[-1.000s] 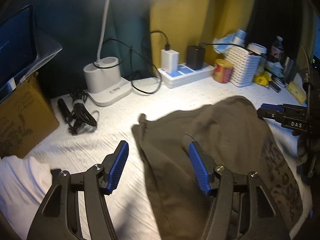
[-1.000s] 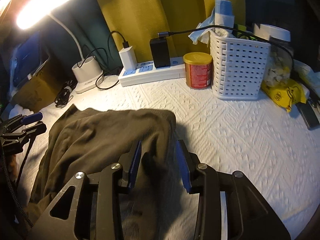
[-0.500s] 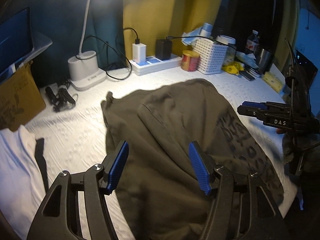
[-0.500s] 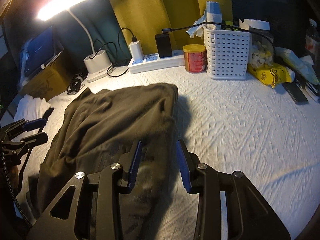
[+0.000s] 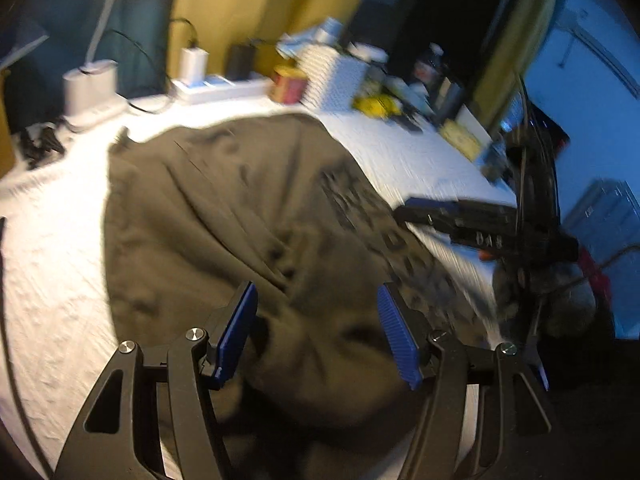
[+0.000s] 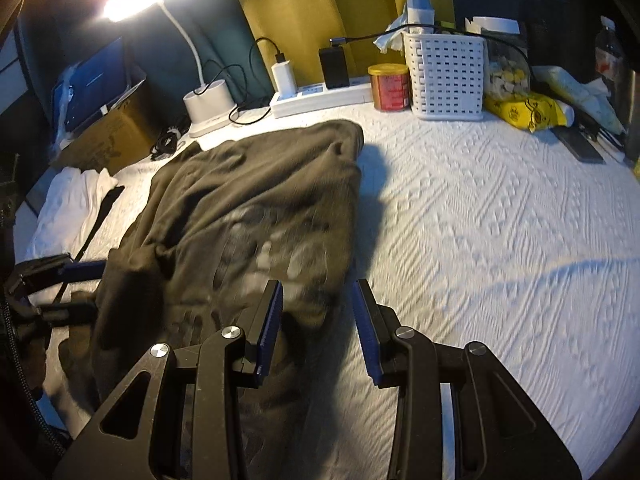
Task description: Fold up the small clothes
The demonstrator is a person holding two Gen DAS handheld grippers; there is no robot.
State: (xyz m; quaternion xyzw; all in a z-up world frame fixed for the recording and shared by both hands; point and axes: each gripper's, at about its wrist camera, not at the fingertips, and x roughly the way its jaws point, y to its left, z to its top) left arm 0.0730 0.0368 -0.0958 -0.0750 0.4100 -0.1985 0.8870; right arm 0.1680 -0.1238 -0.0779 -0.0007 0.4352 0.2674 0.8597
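An olive T-shirt (image 6: pixel 256 200) with a faded chest print lies rumpled on the white textured cover (image 6: pixel 480 240). My right gripper (image 6: pixel 318 322) hovers over the shirt's near right edge, open. Fabric lies under and between its blue pads (image 6: pixel 272 320), which do not press on it. My left gripper (image 5: pixel 318 332) stands open above the shirt's (image 5: pixel 224 216) near part with nothing pinched. The left wrist view is blurred. Each view shows the other gripper: the right gripper (image 5: pixel 460 220) at the shirt's right side, the left gripper (image 6: pixel 60 276) at its left side.
Along the back stand a white lamp base (image 6: pixel 208 106), a power strip (image 6: pixel 320 98) with chargers, a red can (image 6: pixel 390 86), a white basket (image 6: pixel 446 76) and a yellow packet (image 6: pixel 524 112). A cardboard box (image 6: pixel 108 136) and a white garment (image 6: pixel 68 208) lie at the left.
Both grippers have drawn back toward the near edge, so more of the shirt shows. The left view has swung to the right and blurred. Neither gripper's jaw width has changed.
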